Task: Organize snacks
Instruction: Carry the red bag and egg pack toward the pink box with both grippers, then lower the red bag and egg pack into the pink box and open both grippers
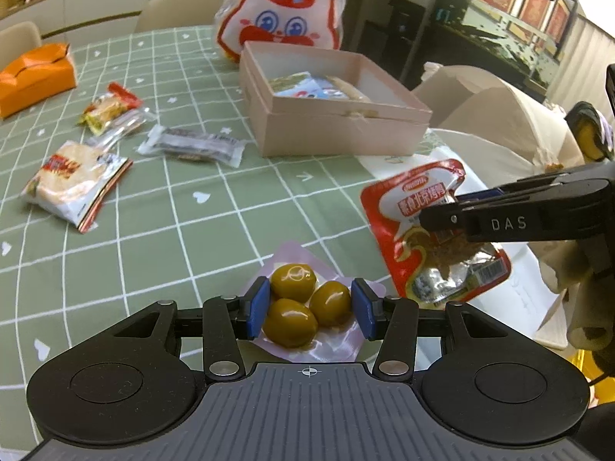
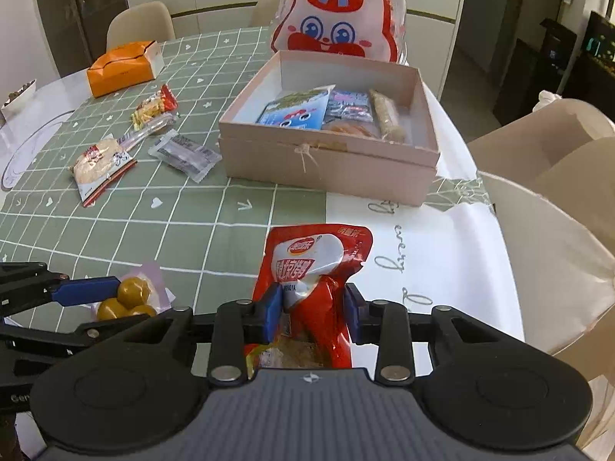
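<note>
A clear pack of green olives (image 1: pixel 294 288) sits between the blue pads of my left gripper (image 1: pixel 311 309), which is shut on it just above the green checked tablecloth. To the right, my right gripper (image 2: pixel 313 313) is shut on a red foil snack packet (image 2: pixel 315 257), crumpling its lower half. In the left wrist view that packet (image 1: pixel 415 196) hangs from the right gripper (image 1: pixel 438 215) off the table. The left gripper (image 2: pixel 115 303) with the olives (image 2: pixel 130 290) shows at lower left of the right wrist view. An open pink box (image 2: pixel 326 161) with several snacks inside stands ahead.
Loose snacks lie left of the box: a round cracker pack (image 2: pixel 98 163), a grey bar (image 2: pixel 184 153), a yellow-red pack (image 2: pixel 153 109). An orange tissue box (image 2: pixel 123 67) sits far left. A rabbit-print bag (image 2: pixel 338 11) stands behind the box. Beige chairs (image 2: pixel 557 176) border the table's right edge.
</note>
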Action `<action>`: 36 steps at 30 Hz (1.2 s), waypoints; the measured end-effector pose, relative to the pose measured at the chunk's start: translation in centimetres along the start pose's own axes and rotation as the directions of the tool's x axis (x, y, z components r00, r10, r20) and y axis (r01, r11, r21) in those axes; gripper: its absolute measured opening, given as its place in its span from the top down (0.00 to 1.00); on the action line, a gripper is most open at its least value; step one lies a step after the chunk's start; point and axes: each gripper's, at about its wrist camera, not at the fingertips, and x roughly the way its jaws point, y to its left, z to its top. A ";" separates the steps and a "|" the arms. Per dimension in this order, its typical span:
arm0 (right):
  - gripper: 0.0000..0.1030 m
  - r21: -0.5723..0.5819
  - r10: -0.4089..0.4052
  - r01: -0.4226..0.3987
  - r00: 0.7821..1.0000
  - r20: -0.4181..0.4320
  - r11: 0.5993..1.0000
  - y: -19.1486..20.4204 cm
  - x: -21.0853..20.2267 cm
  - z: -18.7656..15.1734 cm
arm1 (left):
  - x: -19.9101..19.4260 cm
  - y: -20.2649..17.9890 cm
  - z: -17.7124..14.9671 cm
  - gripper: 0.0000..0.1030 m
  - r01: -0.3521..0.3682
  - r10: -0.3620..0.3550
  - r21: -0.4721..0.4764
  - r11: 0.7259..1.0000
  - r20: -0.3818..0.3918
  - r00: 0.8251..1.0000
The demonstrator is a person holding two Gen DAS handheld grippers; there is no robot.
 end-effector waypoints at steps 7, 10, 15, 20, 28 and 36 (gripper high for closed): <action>0.56 0.020 0.001 0.000 1.000 -0.019 1.000 -0.4 1.6 -0.4 | 0.3 -0.1 -0.6 0.50 -0.013 0.013 -0.021 1.000 -0.018 1.000; 0.40 0.074 0.032 -0.028 0.998 -0.058 0.997 -1.3 2.8 -0.5 | 0.5 0.0 -0.9 0.50 -0.021 0.020 -0.033 0.999 -0.028 0.999; 0.25 0.066 0.014 -0.011 0.999 -0.049 0.998 -0.5 4.1 -1.1 | 0.6 0.0 -1.3 0.50 -0.030 0.029 -0.043 0.999 -0.033 0.999; 0.47 -0.062 0.033 -0.035 0.999 -0.038 0.997 1.6 3.4 -0.8 | 0.6 -0.1 -1.3 0.50 -0.032 0.030 -0.045 0.998 -0.030 0.999; 0.69 0.064 0.304 -0.298 0.946 -0.111 0.952 0.7 1.1 0.5 | 0.6 0.1 -1.4 0.50 -0.017 0.016 -0.055 0.998 -0.019 1.000; 0.67 0.139 0.395 -0.378 0.910 -0.128 0.915 1.7 1.4 0.1 | 0.6 0.3 -1.6 0.50 -0.005 0.004 -0.049 0.999 -0.011 1.000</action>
